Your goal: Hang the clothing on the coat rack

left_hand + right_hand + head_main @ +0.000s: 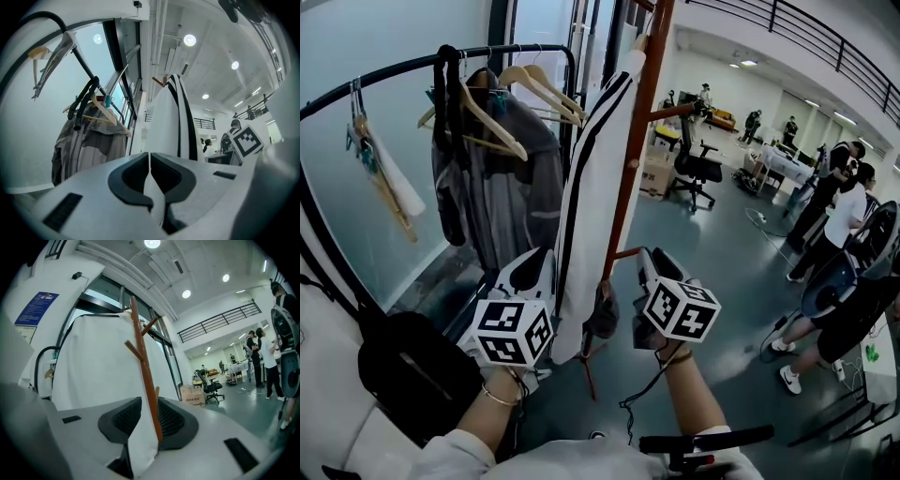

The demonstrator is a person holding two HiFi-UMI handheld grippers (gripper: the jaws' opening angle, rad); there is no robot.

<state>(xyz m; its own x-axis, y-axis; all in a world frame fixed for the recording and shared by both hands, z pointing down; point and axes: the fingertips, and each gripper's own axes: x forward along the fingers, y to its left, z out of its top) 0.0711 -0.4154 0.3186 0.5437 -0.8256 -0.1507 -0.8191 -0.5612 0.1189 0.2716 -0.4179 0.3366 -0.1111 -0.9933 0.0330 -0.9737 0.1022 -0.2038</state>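
Observation:
A white garment with black stripes [591, 187] hangs down the red-brown coat rack pole [639, 122]. My left gripper [534, 267] holds its lower left edge; in the left gripper view the gripper [150, 161] is shut on the white cloth [168, 122], which runs up to a peg. My right gripper [645, 267] is close to the pole's right side, beside a low peg. In the right gripper view the gripper [149, 413] has its jaws partly apart. A fold of the garment [98, 362] and the pole [143, 348] stand in the gap, with no clear pinch.
A black clothes rail at the left carries wooden hangers and a grey jacket [497, 178]. A black bag [417, 370] lies at the lower left. An office chair [698, 169] and cardboard boxes [656, 173] stand behind the rack. People [844, 216] are at the right.

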